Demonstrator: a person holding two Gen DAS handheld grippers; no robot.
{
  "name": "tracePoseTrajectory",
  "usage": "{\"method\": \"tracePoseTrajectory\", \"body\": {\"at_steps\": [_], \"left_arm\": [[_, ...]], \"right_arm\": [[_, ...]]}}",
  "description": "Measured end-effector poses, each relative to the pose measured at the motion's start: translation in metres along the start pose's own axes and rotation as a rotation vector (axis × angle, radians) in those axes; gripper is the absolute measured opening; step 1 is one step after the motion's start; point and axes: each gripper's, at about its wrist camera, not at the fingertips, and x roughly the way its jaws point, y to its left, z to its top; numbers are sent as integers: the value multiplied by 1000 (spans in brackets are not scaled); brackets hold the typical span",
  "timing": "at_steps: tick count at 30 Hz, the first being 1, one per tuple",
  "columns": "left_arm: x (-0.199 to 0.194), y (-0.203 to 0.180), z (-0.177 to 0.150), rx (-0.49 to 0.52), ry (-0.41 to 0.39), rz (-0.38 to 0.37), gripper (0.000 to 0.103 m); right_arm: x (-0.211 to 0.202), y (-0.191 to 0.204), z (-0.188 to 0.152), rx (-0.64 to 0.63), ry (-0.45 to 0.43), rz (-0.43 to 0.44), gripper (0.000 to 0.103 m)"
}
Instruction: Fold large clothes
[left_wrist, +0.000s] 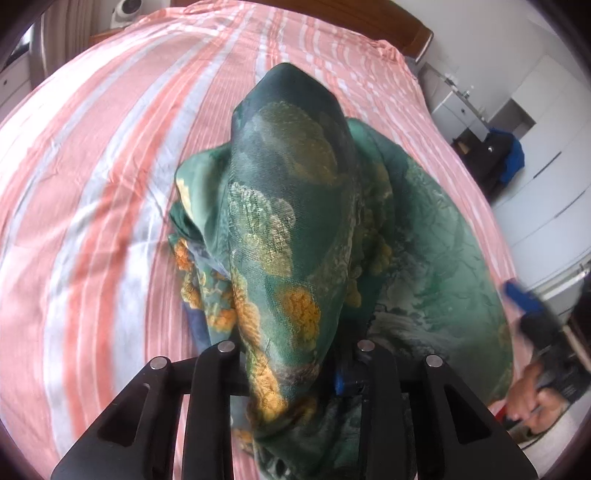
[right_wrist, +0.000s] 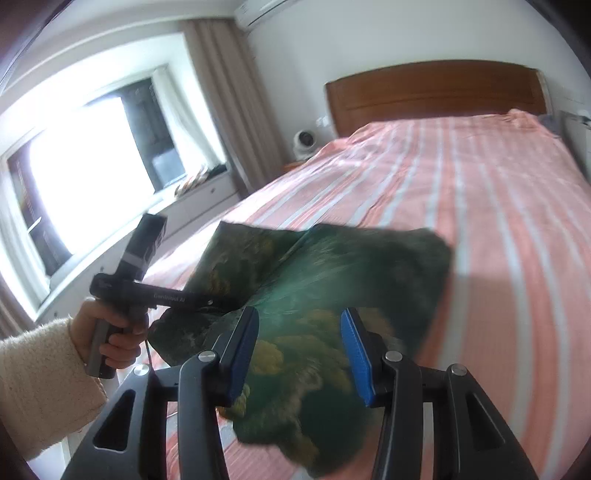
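Striped bed (right_wrist: 480, 206) carries green printed garment (right_wrist: 332, 280), half bunched. Left gripper (left_wrist: 295, 373) jaws pinching fold draped over them. Right gripper (right_wrist: 299, 354) jaws spread above cloth, holding nothing. Risk: slick fabric slipping out, fold collapsing.

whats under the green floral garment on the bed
The green floral garment lies on the pink striped bedsheet, which shows all around it. Whether anything else sits beneath is hidden by the fabric.

I see a striped bed (right_wrist: 480, 206), wooden headboard (right_wrist: 436, 92) behind, small white fan (right_wrist: 304, 142) beside it, window (right_wrist: 81, 173) left.
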Motion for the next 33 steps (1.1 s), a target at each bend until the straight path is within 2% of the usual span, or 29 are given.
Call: {"method": "tracePoseTrajectory", "body": {"at_steps": [1, 2, 4, 7, 9, 10, 13, 14, 16, 18, 20, 21, 22, 24, 27, 30, 33], "left_arm": [[10, 8, -1, -16, 2, 13, 30], [18, 19, 0, -29, 7, 3, 32], [31, 36, 3, -85, 14, -62, 34], [31, 37, 3, -72, 9, -89, 35], [28, 36, -1, -51, 3, -96, 36], [27, 36, -2, -52, 1, -103, 36], [21, 44, -5, -69, -9, -130, 37], [18, 47, -8, -72, -16, -139, 37], [16, 52, -13, -86, -29, -156, 37], [15, 57, -17, -113, -43, -180, 38], [19, 65, -21, -152, -48, -211, 38], [22, 69, -22, -165, -44, -214, 38], [25, 72, -23, -171, -44, -212, 40], [28, 75, -23, -172, -42, -225, 41], [27, 77, -19, -164, -38, -213, 41], [26, 77, -13, -165, -36, -209, 41], [22, 64, -15, -170, -39, -206, 41]], "right_arm": [[35, 0, -10, -2, 99, 22, 47], [54, -3, -19, 5, 138, 9, 47], [80, -9, -39, 5, 179, -45, 47], [80, -10, -39, 4, 188, -47, 47], [73, -10, -19, 21, 231, -21, 46], [63, -12, 1, 41, 216, -7, 46], [57, -30, 57, 66, 134, -46, 46], [65, -37, 75, 81, 126, -58, 46], [100, -59, 99, 147, 180, -40, 46], [140, -77, 97, 235, 255, -25, 46], [193, -100, 64, 292, 376, -75, 42], [208, -106, 47, 291, 398, -108, 40], [214, -112, 33, 312, 370, -116, 40], [206, -118, 32, 366, 328, -93, 37], [172, -104, 47, 290, 306, -129, 38], [107, -57, 50, 119, 248, -82, 38], [34, 7, 13, -42, 193, 40, 38]]}}
